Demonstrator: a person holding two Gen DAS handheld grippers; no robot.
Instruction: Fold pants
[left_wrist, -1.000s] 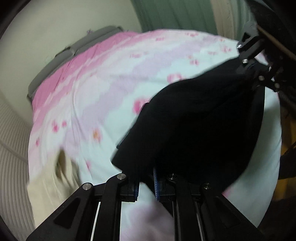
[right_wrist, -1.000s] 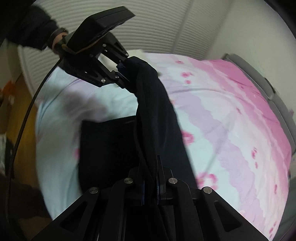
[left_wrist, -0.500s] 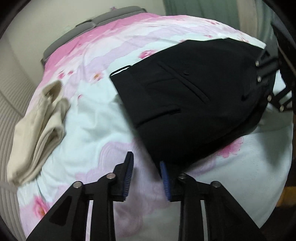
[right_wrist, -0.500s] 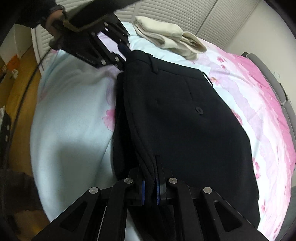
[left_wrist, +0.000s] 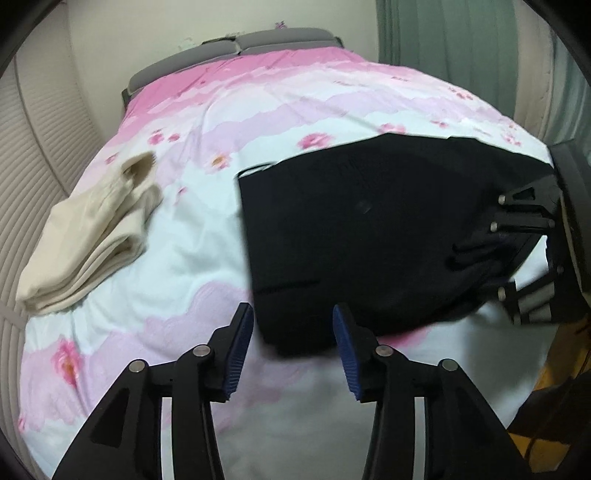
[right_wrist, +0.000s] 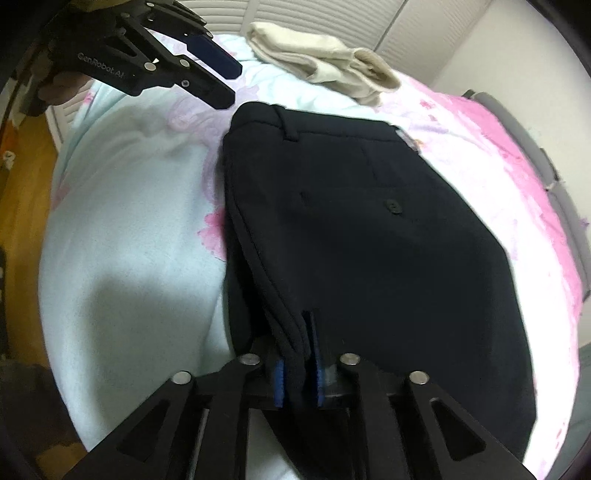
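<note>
Black pants (left_wrist: 362, 236) lie folded flat on the bed, back pocket button up; they also show in the right wrist view (right_wrist: 369, 229). My left gripper (left_wrist: 293, 347) is open and empty, just off the near edge of the pants; it shows lifted above the bed in the right wrist view (right_wrist: 221, 81). My right gripper (right_wrist: 297, 373) is shut on the folded edge of the pants, and shows at the pants' right side in the left wrist view (left_wrist: 476, 254).
Folded beige pants (left_wrist: 88, 236) lie on the bed's left side, also in the right wrist view (right_wrist: 325, 70). The pink and pale-blue flowered bedspread (left_wrist: 184, 258) covers the bed. A grey headboard (left_wrist: 236, 44) is at the far end. Wooden floor (right_wrist: 26, 192) lies beside the bed.
The pants were carried over and laid down folded flat. My left gripper let go of them, opened and pulled back. My right gripper still holds the edge.
</note>
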